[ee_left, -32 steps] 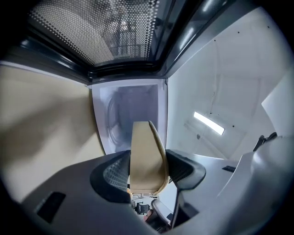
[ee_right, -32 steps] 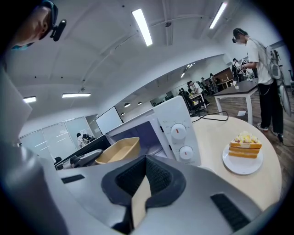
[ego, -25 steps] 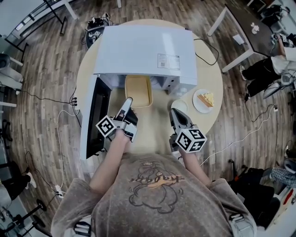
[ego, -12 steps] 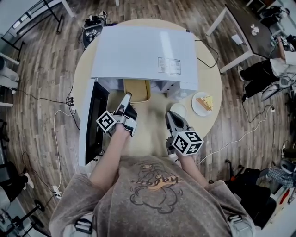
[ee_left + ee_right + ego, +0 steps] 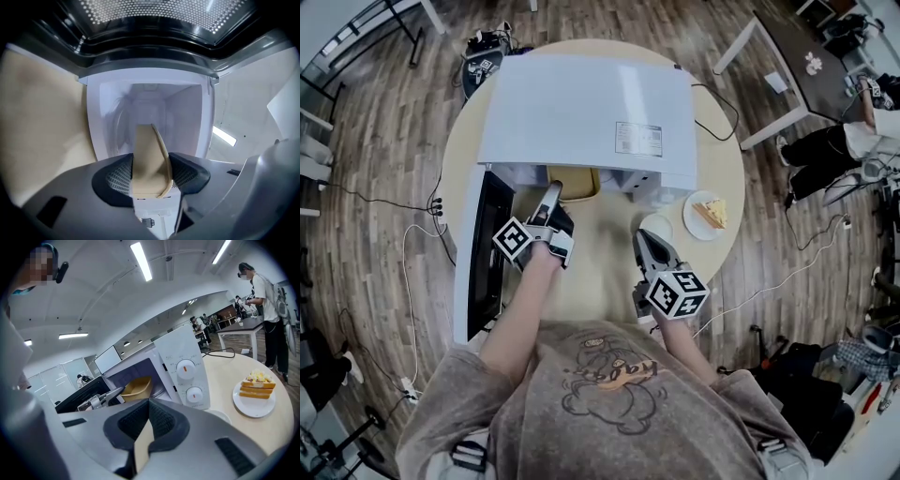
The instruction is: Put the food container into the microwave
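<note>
Right gripper [image 5: 644, 239] hovers over the table [image 5: 602, 270], jaws closed on nothing. Left gripper [image 5: 551, 195] clamps the container [image 5: 579, 180] by its wall. Container is partway inside the open microwave [image 5: 591, 103]. Remaining: push fully in, release, withdraw.

White microwave [image 5: 581, 112], tan food container [image 5: 145, 154], pale beige table [image 5: 595, 262], white plate [image 5: 698, 228], brown wood-grain floor [image 5: 384, 122].
</note>
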